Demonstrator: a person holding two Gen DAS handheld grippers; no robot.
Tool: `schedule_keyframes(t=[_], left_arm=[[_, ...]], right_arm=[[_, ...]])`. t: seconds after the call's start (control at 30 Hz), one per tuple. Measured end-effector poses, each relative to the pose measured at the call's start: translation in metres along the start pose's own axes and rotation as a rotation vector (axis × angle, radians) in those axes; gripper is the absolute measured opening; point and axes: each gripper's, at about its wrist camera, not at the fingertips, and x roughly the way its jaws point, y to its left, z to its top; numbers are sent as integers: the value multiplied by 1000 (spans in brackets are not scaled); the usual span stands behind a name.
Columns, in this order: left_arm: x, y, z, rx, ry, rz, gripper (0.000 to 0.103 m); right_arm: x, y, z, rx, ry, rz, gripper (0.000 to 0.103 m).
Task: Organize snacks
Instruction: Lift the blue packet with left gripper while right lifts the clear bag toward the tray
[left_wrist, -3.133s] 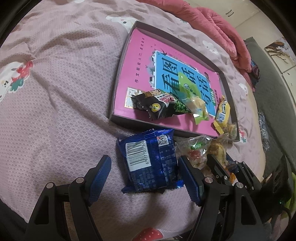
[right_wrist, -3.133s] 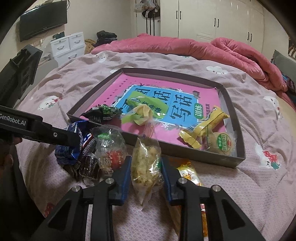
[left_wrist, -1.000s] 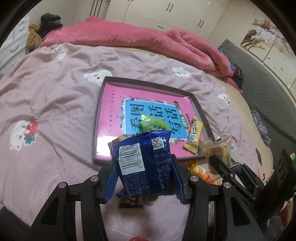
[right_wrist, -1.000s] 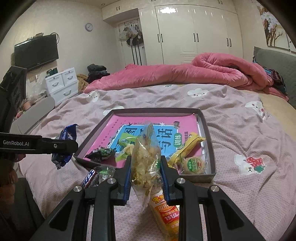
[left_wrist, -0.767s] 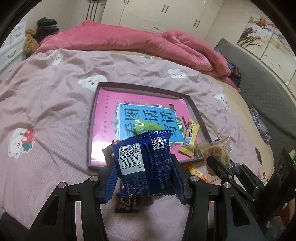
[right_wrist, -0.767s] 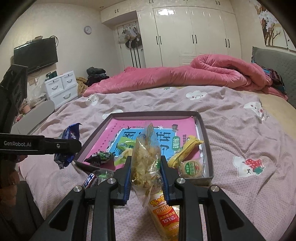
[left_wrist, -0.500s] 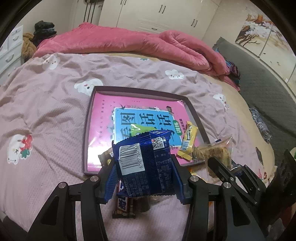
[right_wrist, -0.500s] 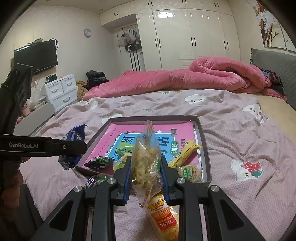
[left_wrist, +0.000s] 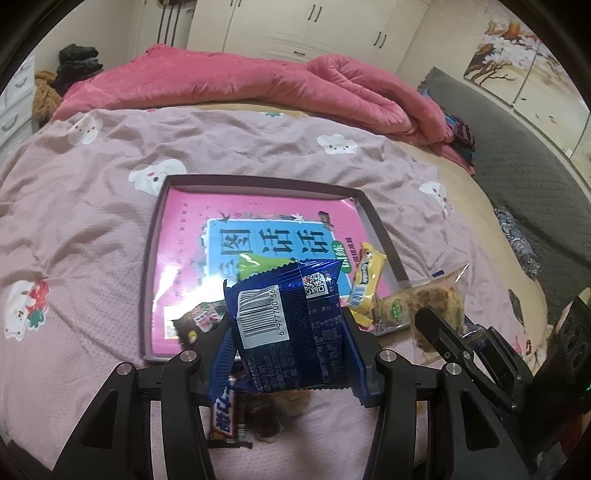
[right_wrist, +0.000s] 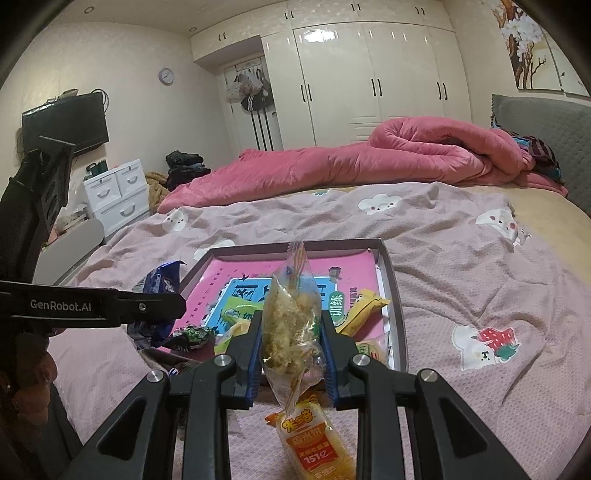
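My left gripper (left_wrist: 288, 354) is shut on a blue snack packet (left_wrist: 291, 325) with a white barcode, held up over the near rim of the shallow box (left_wrist: 147, 258). The box holds a pink and blue book, a yellow bar (left_wrist: 365, 277), a green packet (left_wrist: 258, 264) and a dark packet (left_wrist: 199, 317). My right gripper (right_wrist: 291, 350) is shut on a clear bag of brownish snack (right_wrist: 291, 325), lifted above the near end of the box (right_wrist: 397, 314). The blue packet (right_wrist: 159, 295) also shows at the left of the right wrist view.
An orange packet (right_wrist: 314, 443) lies on the pink bedsheet under my right gripper. A chocolate bar (left_wrist: 225, 417) lies below my left gripper. A rolled pink quilt (right_wrist: 369, 162) lies at the far side of the bed. White drawers (right_wrist: 118, 192) stand at left.
Three seconds ago both packets lay on the sheet between the fingers; now both are lifted. Over the last second the left gripper moved a little toward the box with the blue packet.
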Motion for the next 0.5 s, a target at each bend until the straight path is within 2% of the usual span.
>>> schedule_keyframes(t=[0.5], left_arm=[[34, -18, 6, 23, 49, -23, 53]], right_arm=[[6, -22, 2, 63, -4, -10, 28]])
